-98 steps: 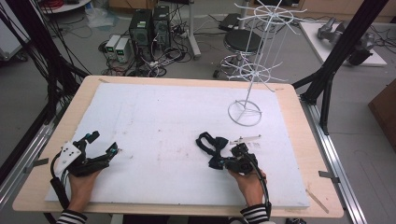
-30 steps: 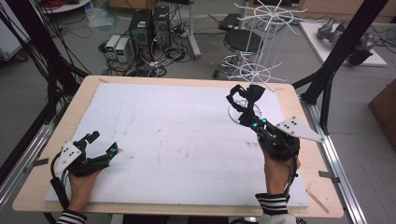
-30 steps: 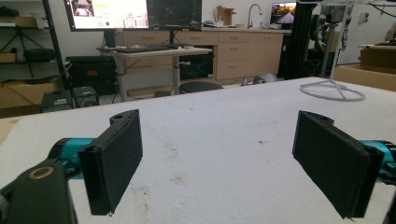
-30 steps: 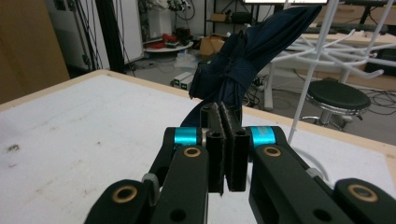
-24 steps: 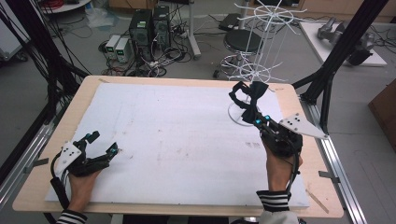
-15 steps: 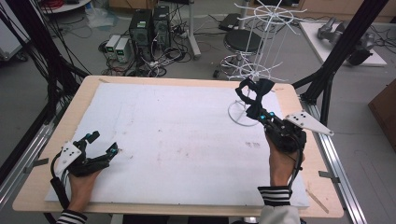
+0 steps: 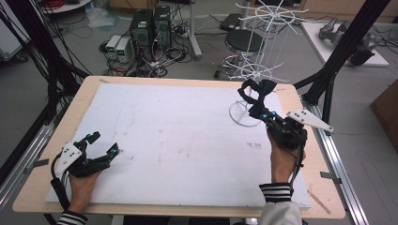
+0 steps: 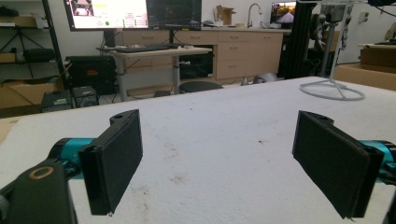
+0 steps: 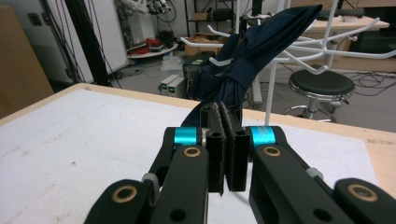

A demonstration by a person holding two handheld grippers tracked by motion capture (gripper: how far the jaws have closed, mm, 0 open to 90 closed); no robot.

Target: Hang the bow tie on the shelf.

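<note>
I see the dark blue bow [image 7: 257, 96] at the table's far right, beside the white wire rack [image 7: 263, 56], pinched in my right gripper [image 9: 225, 122]. My left gripper [image 7: 104, 145] rests wide open, empty, near left.

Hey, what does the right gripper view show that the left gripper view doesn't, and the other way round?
Right gripper view: the right claw shut on a navy bow tie, held up close to the rack's white hooks, with a stool behind.
Left gripper view: the left claw open, jaws wide apart with nothing between them, low over the mat, plus a monitor and desk beyond the table.
Shared: the white mat and the rack, of which the left gripper view catches the ring base.
</note>
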